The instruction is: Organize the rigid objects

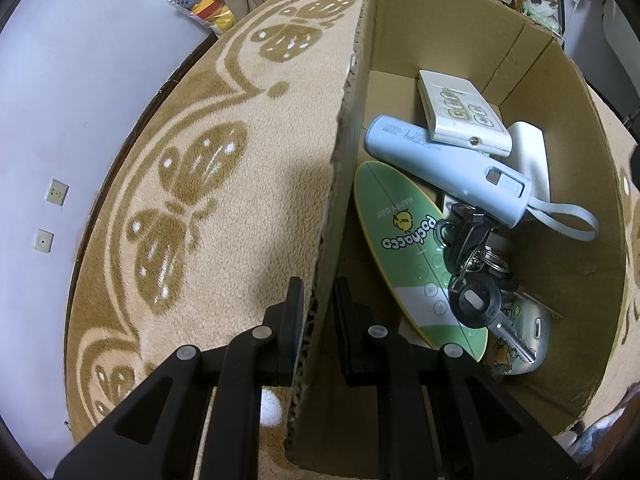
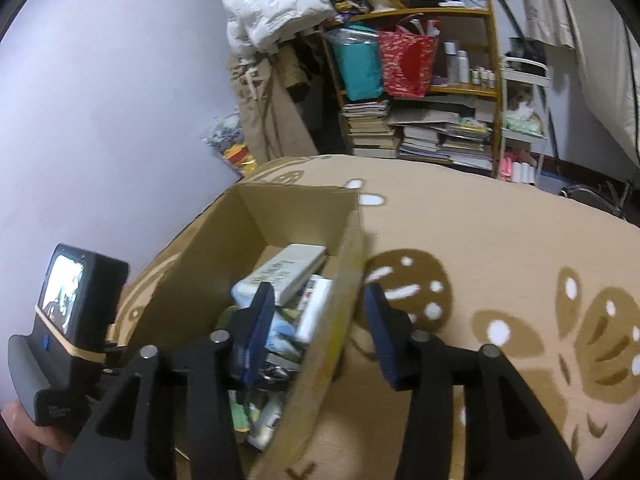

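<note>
We've got the cardboard box (image 1: pixel 448 32) sitting on the blanket (image 1: pixel 224 168), which stretches off toward 9 o'clock in the left wrist view. Inside the box, the remote (image 1: pixel 460 114) is at the 12 o'clock end, lying on top of the power bank (image 1: pixel 444 168). The board-shaped remote (image 1: pixel 404 248) lies along the 9 o'clock wall, with the keys (image 1: pixel 476 284) just at its 3 o'clock, partly on it. Left tool (image 1: pixel 316 320) straddles the box's 9 o'clock wall, pinching it. Right tool (image 2: pixel 320 332) straddles the opposite wall, one finger inside, one outside. The shelf (image 2: pixel 416 80) stands behind the box at 12 o'clock.
</note>
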Demonstrator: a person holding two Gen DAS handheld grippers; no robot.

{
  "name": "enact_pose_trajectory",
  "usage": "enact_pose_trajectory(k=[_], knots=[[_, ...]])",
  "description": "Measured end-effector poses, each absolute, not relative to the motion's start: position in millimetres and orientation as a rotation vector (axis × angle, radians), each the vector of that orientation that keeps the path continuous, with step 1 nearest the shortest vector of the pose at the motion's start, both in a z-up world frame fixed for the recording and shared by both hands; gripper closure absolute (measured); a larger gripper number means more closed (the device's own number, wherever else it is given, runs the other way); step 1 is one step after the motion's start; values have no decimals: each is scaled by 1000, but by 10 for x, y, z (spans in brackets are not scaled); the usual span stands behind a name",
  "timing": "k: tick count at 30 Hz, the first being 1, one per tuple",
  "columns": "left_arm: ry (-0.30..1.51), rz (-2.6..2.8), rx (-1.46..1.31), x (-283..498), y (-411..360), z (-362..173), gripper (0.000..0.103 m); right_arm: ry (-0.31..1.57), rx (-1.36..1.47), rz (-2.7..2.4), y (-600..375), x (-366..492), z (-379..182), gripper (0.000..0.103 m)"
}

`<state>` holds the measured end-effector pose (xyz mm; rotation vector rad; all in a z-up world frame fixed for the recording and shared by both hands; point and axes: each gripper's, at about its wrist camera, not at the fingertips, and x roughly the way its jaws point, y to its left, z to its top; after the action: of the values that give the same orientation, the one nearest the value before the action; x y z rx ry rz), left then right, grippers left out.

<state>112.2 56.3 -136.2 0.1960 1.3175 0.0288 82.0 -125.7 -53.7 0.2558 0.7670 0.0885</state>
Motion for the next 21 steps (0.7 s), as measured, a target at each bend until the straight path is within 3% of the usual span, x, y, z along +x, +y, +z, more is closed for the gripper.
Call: enact_pose_trajectory(k=[4,8,13,18,21], knots=[[1313,28,194,1111,567,-1346,88,785,264,38,-1381,792,-554,33],[1303,27,183,1101,573,-1303,88,804,246,-5,-1437,758,-571,14],[1263,24,180,1049,564,-1174,88,825,221,-47,-1466,672,-584,7],[1198,20,167,973,582,-957,79,805,210,-89,-1532,516,-508,0],[1160,6,154,899,575,-823,63,796,206,-106,-1568,442,-443,0]])
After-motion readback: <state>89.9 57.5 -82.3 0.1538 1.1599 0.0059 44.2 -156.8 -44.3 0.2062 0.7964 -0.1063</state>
